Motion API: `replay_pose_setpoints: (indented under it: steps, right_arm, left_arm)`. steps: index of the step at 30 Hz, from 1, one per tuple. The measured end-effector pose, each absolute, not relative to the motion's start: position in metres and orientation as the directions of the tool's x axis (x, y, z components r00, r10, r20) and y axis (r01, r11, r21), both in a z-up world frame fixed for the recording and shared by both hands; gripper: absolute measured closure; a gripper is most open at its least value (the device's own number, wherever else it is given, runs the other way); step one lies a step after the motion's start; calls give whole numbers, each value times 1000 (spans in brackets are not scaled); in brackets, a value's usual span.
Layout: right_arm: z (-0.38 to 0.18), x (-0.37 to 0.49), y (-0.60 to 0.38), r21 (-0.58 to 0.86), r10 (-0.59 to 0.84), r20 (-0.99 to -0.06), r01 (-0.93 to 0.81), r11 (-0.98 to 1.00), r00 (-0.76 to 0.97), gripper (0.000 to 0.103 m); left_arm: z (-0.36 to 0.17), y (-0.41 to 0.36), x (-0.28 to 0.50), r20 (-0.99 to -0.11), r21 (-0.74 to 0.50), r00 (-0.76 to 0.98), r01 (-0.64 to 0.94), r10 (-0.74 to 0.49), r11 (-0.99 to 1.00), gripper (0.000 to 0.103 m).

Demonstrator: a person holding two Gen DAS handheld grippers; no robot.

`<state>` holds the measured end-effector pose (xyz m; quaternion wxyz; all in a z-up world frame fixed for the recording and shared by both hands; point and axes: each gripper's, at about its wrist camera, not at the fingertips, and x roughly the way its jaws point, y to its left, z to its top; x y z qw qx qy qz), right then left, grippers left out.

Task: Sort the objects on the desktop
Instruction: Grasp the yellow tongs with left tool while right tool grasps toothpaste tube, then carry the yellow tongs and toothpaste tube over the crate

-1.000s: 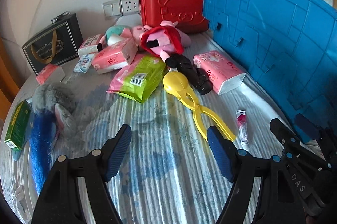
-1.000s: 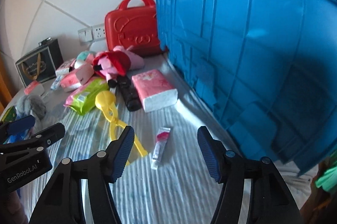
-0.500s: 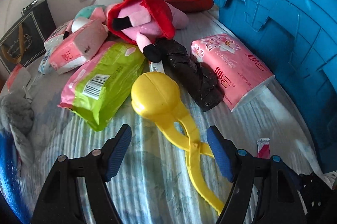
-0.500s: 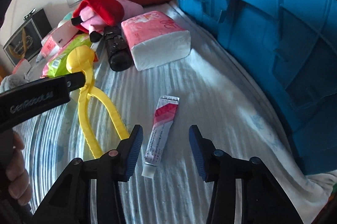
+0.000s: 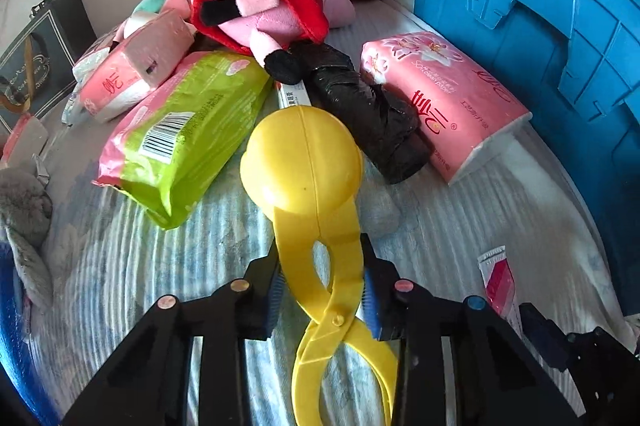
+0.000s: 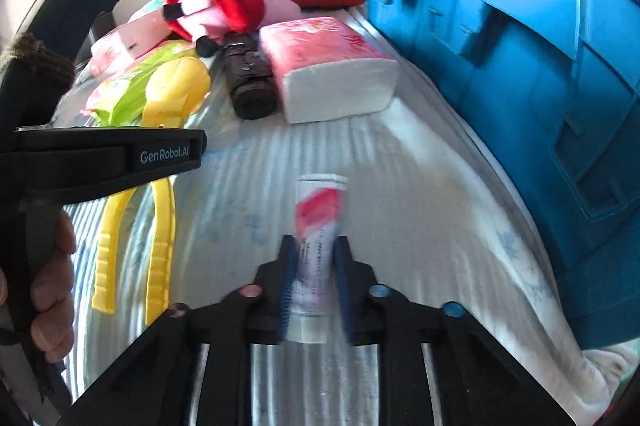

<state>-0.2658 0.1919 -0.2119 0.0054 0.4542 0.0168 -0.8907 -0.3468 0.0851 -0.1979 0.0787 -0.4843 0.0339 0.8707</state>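
Left tongs (image 5: 323, 292) clench the neck of a yellow ball-scoop clamp (image 5: 304, 162) on the striped bed sheet (image 5: 160, 266); right tongs (image 6: 314, 280) grasp a pink-and-white tube (image 6: 318, 222) beside the blue crate (image 6: 520, 66).

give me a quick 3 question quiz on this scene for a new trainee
1. True or false: the left gripper is closed around the yellow tongs.
2. What does the right gripper hold? A) black roll B) small tube C) green pack
3. Fill in: the pink tissue pack lies beside the blue ____.

Key:
1. True; its pads press the arms just above the pivot.
2. B, the small tube.
3. Crate.
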Motion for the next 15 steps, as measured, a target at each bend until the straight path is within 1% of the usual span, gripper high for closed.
replay_pose_setpoints:
  steps: [2,6,10,15]
  right_arm:
    - [-209,-265,193,-12,-4,-808,24,-1000,-589,85]
    - [-185,-260,189,-19,-8,-763,36,-999,-646,85]
    - [-145,-250,185,-37,-8,-694,47,-998,-720,85]
    - [-81,-229,181,-74,11,-580,39,-997,-814,85]
  left_arm:
    - [-187,80,-336,-834,-3,-544,-167,95,-986,71]
    - [-156,70,-316,-798,-2,-595,-158,97,-987,71]
    - [-114,70,-302,-741,-2,-663,-160,109,-987,71]
    - [-57,71,-272,-647,-16,-749,-173,143,-985,71]
